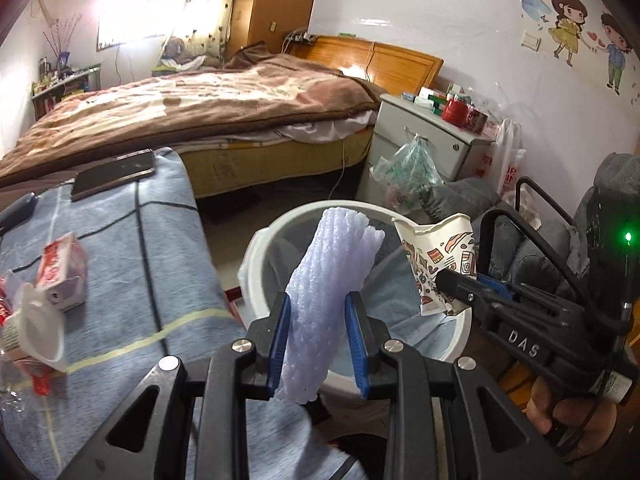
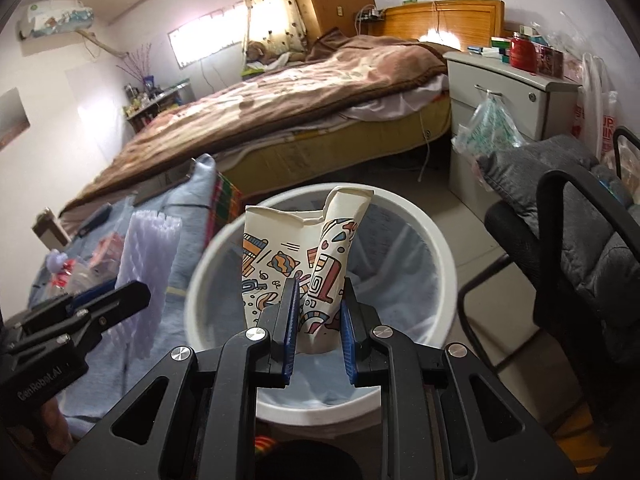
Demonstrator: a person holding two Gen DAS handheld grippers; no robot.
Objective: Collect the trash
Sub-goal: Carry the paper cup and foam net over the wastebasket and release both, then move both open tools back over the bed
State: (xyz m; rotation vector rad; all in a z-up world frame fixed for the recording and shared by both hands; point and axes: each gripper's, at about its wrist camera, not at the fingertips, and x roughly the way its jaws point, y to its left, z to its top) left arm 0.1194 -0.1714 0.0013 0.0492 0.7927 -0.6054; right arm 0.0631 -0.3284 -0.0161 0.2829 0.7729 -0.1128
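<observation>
My left gripper (image 1: 317,312) is shut on a white foam net sleeve (image 1: 332,280), held over the near rim of a white trash bin (image 1: 256,264) with a pale liner. My right gripper (image 2: 319,296) is shut on a crushed patterned paper cup (image 2: 280,256), held above the open bin (image 2: 404,208). The right gripper (image 1: 452,284) with the cup (image 1: 436,256) shows at the right of the left wrist view. The left gripper (image 2: 128,292) with the foam sleeve (image 2: 146,264) shows at the left of the right wrist view.
A table with a blue checked cloth (image 1: 132,248) at left holds a small red-and-white carton (image 1: 60,272), wrappers and a white cup (image 1: 40,328), and a phone (image 1: 112,174). A bed (image 1: 192,120), a nightstand (image 1: 432,136) and a grey chair (image 2: 580,216) surround the bin.
</observation>
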